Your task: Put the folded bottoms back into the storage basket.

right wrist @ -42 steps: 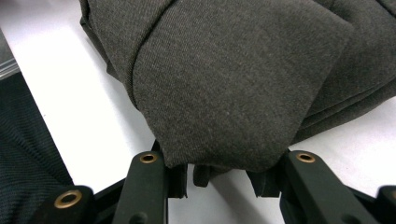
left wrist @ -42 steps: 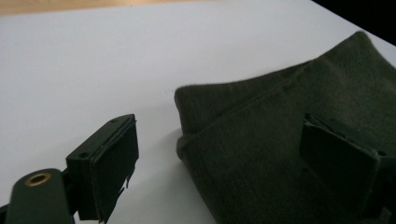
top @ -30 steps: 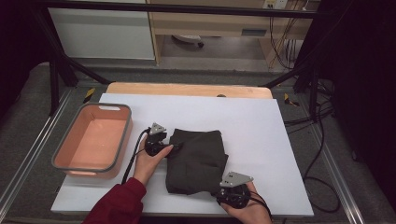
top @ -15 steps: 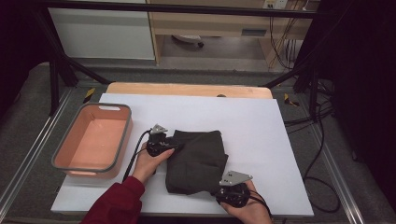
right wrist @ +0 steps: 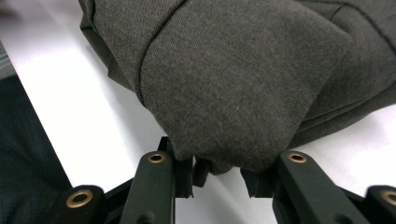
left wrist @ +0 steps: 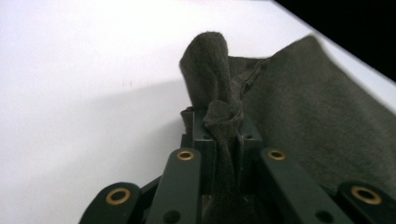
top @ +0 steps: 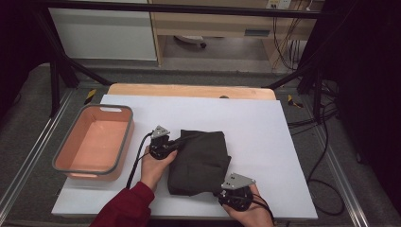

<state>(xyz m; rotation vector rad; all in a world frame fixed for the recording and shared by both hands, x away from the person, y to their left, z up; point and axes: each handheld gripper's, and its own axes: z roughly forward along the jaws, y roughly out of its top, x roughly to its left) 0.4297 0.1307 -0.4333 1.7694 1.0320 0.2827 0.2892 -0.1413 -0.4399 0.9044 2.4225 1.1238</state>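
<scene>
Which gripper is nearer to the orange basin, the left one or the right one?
Left. The left gripper pinches the dark cloth just right of the orange basin; the right gripper grips the cloth's near corner, farther away.

The high view looks forward and down from above the person's side onto the white rectangular table (top: 265, 142), while each gripper view sits very close, looking along its own black jaws, and all three share the folded dark grey-green cloth garment (top: 201, 161) (left wrist: 317, 121) (right wrist: 233, 79).
</scene>
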